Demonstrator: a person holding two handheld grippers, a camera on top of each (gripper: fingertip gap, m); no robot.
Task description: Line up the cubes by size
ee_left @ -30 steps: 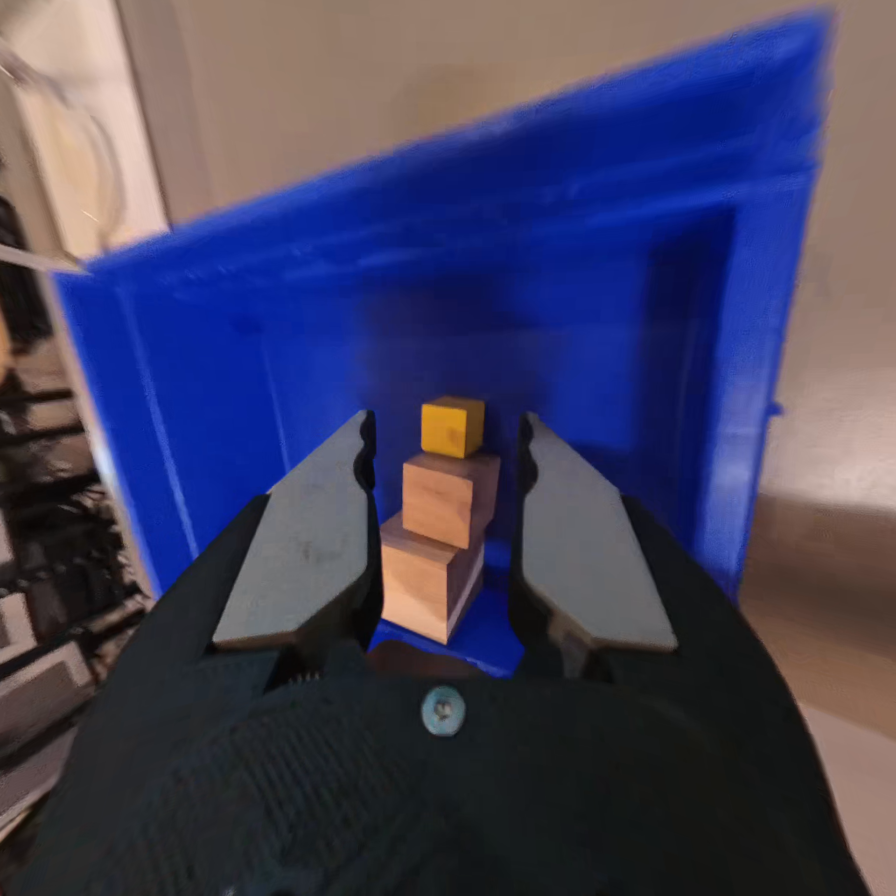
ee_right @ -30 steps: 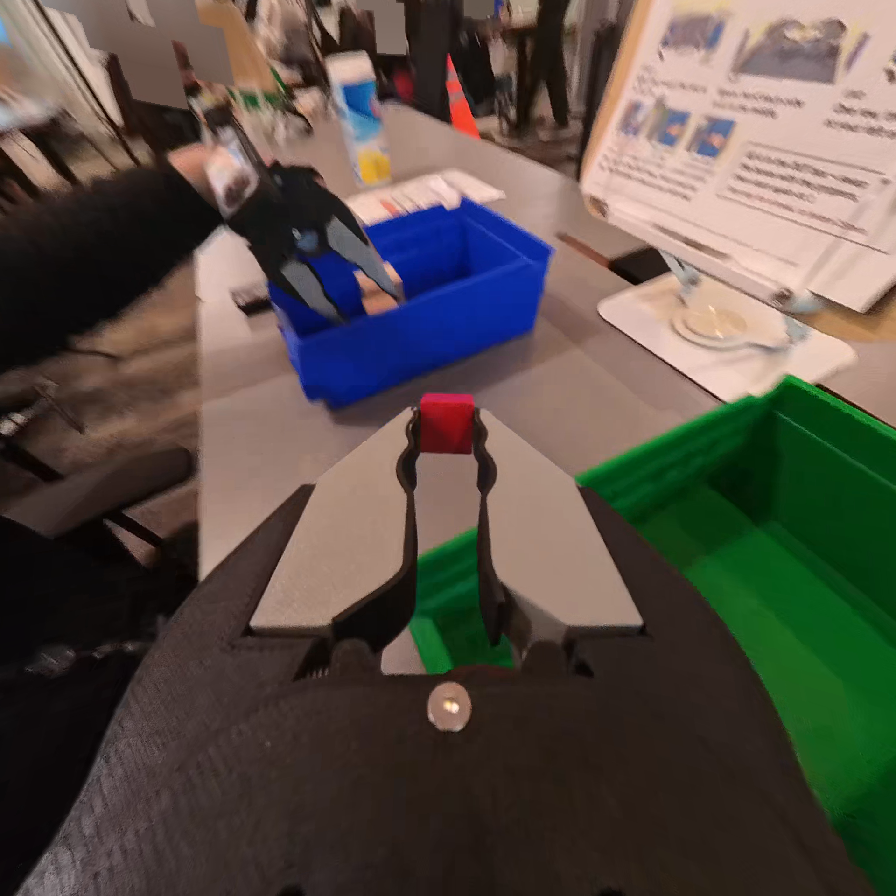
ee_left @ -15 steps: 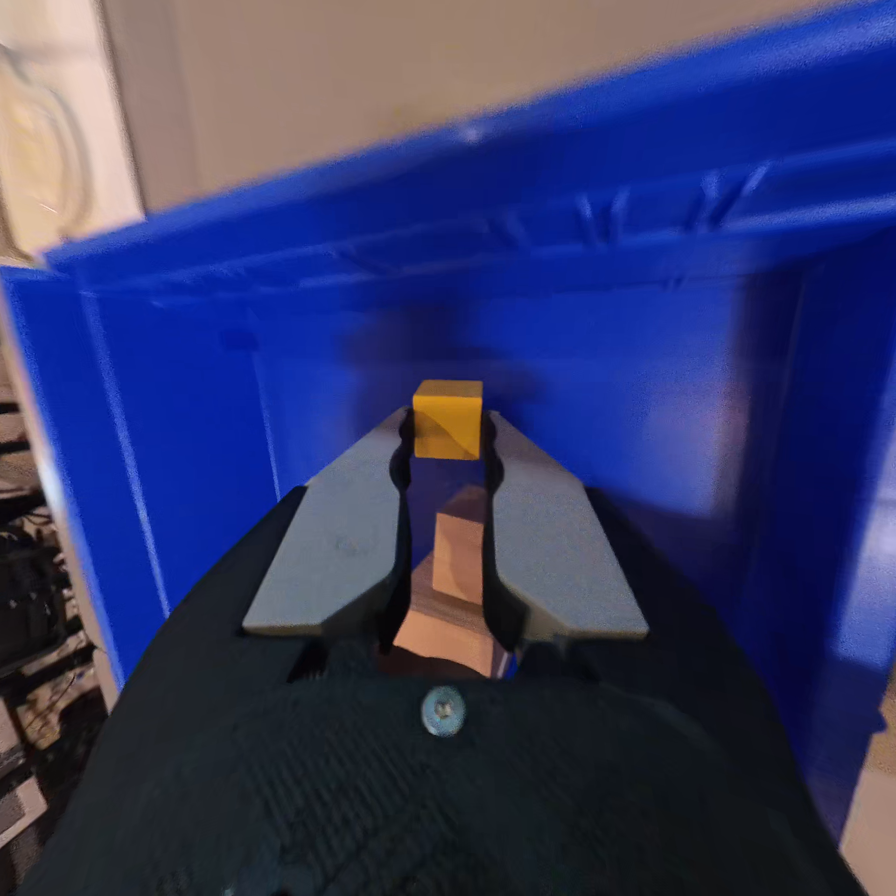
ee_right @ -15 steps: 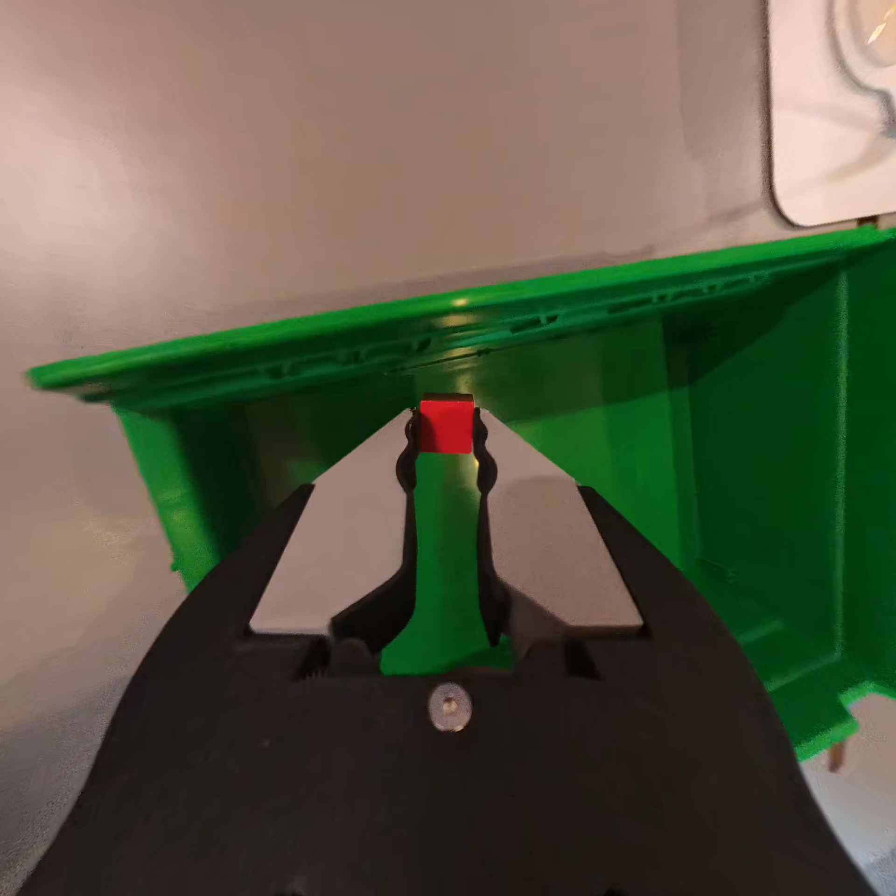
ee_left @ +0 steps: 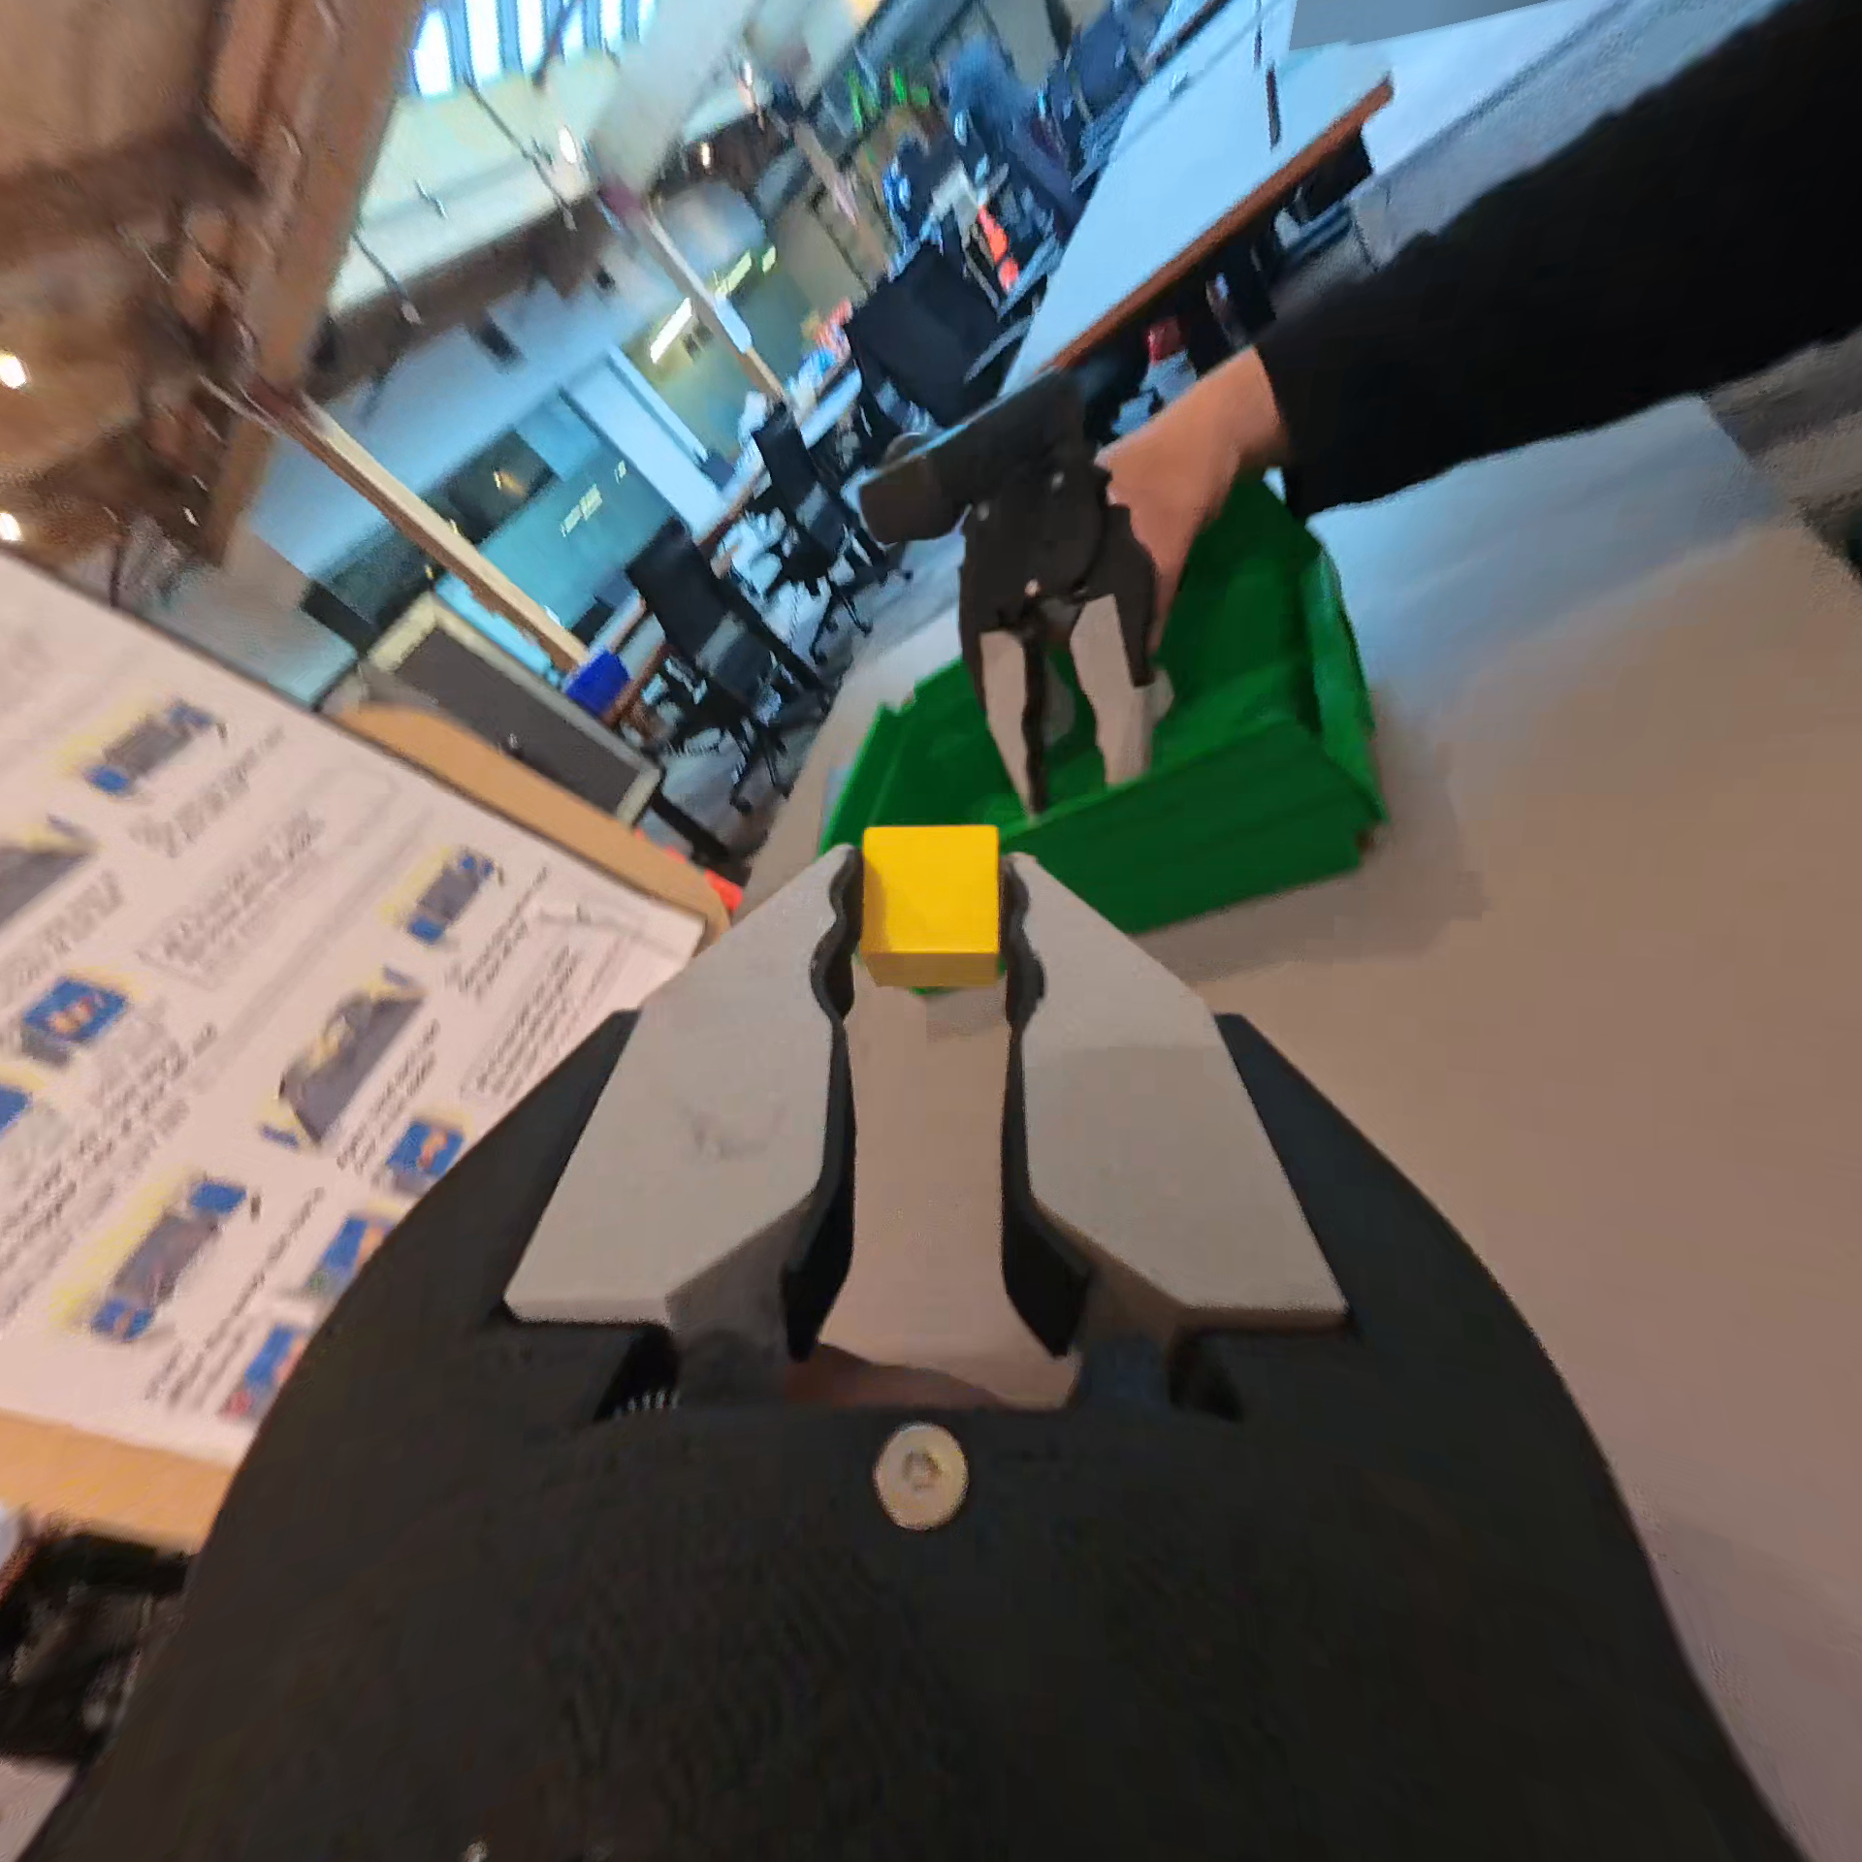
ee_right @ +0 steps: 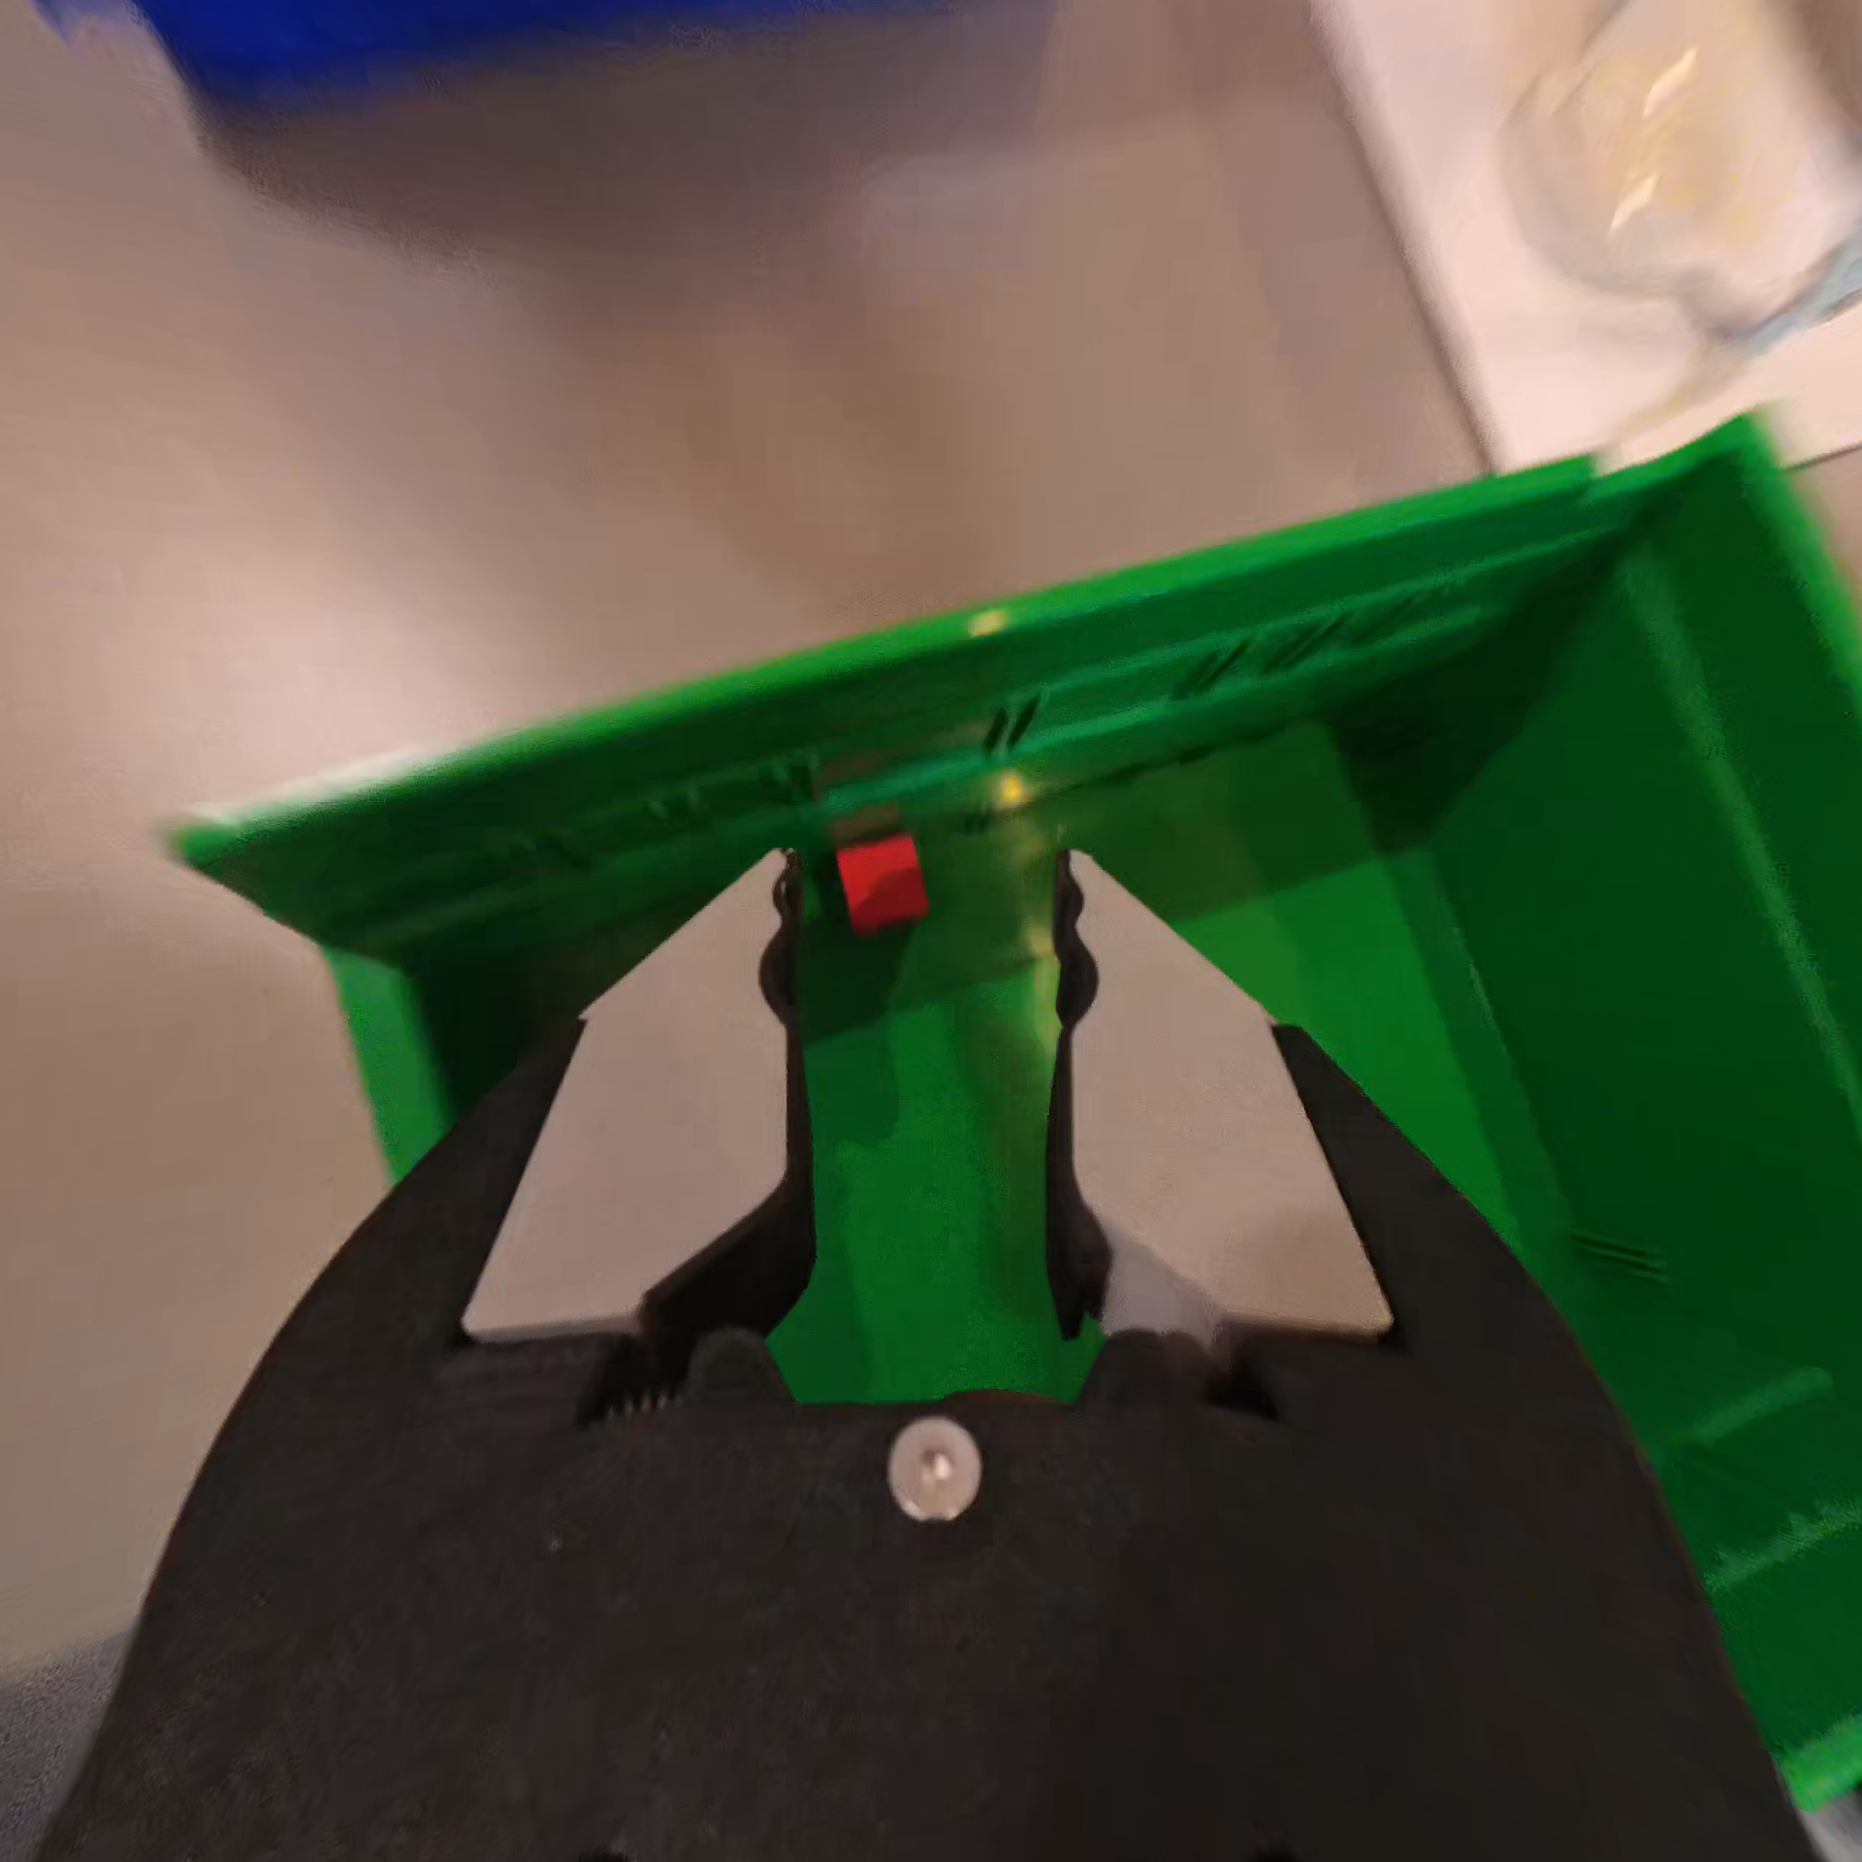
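My left gripper (ee_left: pixel 929 907) is shut on a small yellow cube (ee_left: pixel 932 902) and holds it above the grey table, facing the green bin (ee_left: pixel 1239 806). My right gripper (ee_right: pixel 927 887) is open inside the green bin (ee_right: pixel 1511 1008). A small red cube (ee_right: pixel 880 884) sits free between its fingertips, close to the left one, near the bin's far wall. The right gripper also shows in the left wrist view (ee_left: pixel 1068 746), held by a hand (ee_left: pixel 1179 494), pointing down into the bin.
A printed poster board (ee_left: pixel 252 1008) leans at the left of the table. A glass on a white base (ee_right: pixel 1663 181) stands beyond the green bin. A blurred blue bin edge (ee_right: pixel 504 30) lies across the grey table (ee_right: pixel 504 453). Chairs and desks fill the background.
My left gripper lifted the yellow cube out of the blue bin and swung toward the green bin. My right gripper opened and let go of the red cube inside the green bin.
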